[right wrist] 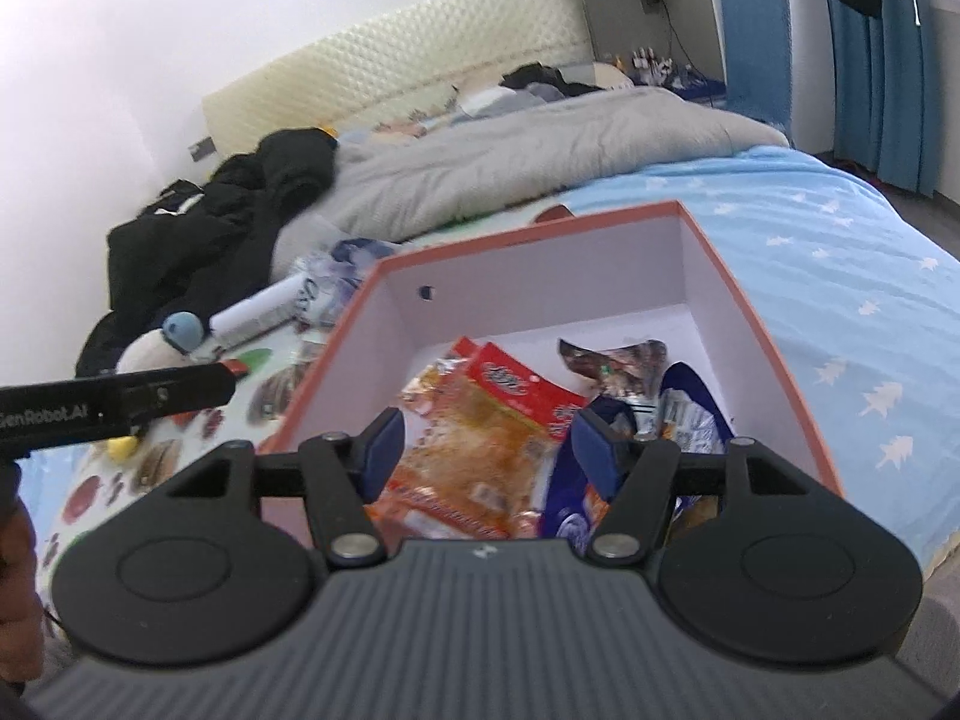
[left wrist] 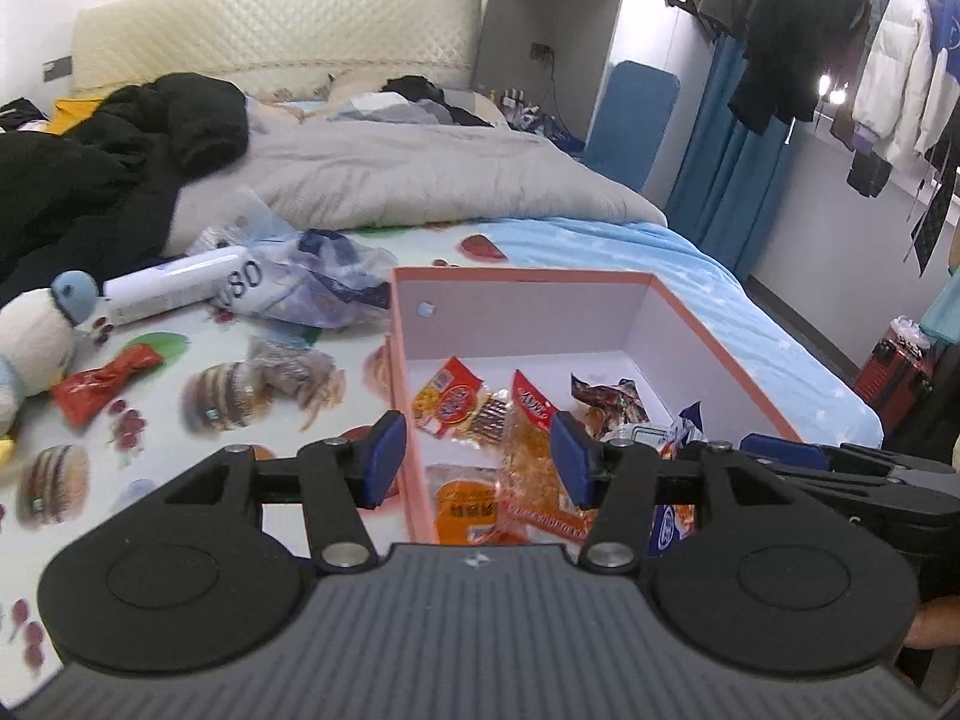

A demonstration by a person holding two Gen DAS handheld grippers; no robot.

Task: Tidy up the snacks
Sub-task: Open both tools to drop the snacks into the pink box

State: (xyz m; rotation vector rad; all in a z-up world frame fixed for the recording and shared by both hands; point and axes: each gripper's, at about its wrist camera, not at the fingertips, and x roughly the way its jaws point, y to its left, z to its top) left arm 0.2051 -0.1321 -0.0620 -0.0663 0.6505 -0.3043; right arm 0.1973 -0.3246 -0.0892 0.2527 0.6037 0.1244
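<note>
A pink-rimmed cardboard box with a white inside stands on the bed and holds several snack packets. Among them are an orange packet, a red-labelled one, a dark wrapper and a blue packet. My left gripper hovers open over the box's left wall, nothing between its blue pads. My right gripper is open above the orange packet in the box, not touching it. On the patterned sheet to the left of the box lie a red packet and a clear packet of brown snacks.
A white tube, a crumpled plastic bag and a plush toy lie left of the box. Behind are a grey duvet and black clothes. The bed's edge runs along the right, with a red suitcase on the floor.
</note>
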